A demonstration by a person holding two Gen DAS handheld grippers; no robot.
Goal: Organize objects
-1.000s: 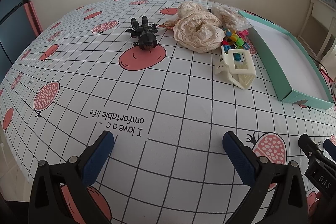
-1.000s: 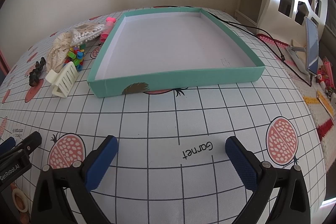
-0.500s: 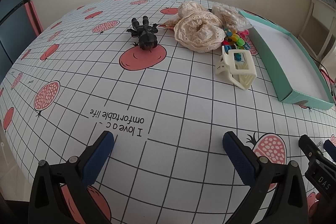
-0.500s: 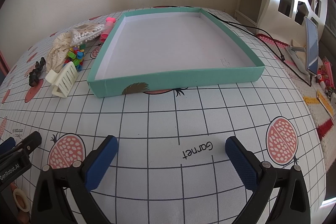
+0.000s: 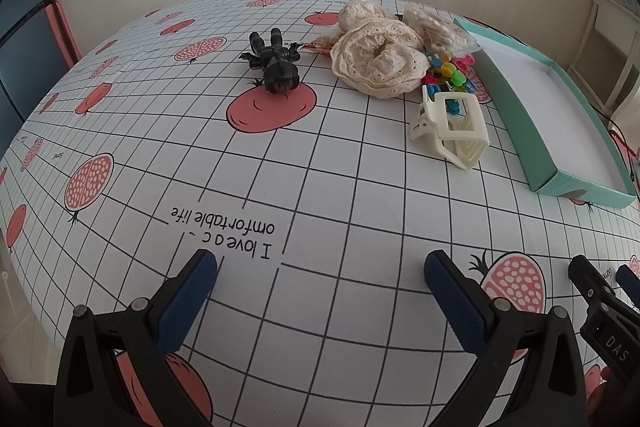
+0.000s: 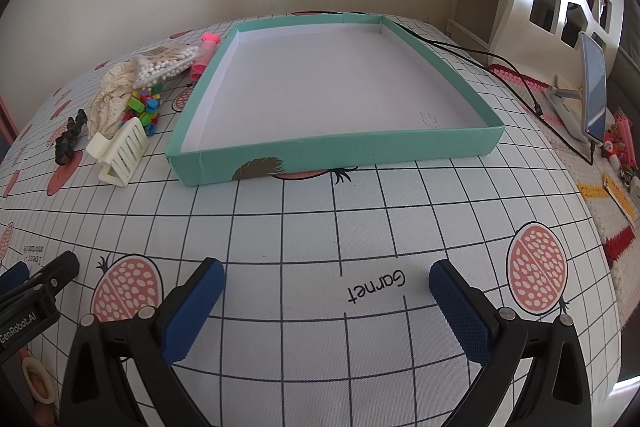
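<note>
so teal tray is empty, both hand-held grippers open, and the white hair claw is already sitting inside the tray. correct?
Not quite. The white hair claw is not inside the teal tray; it lies on the tablecloth outside the tray's left wall, next to the colourful beads. The right wrist view shows this. The rest holds: the tray is empty, and the left hand-held gripper and right hand-held gripper are both open.

Bright, even daylight, soft shadows; sharp focus (fisheye bends edges, dark corner vignettes).
</note>
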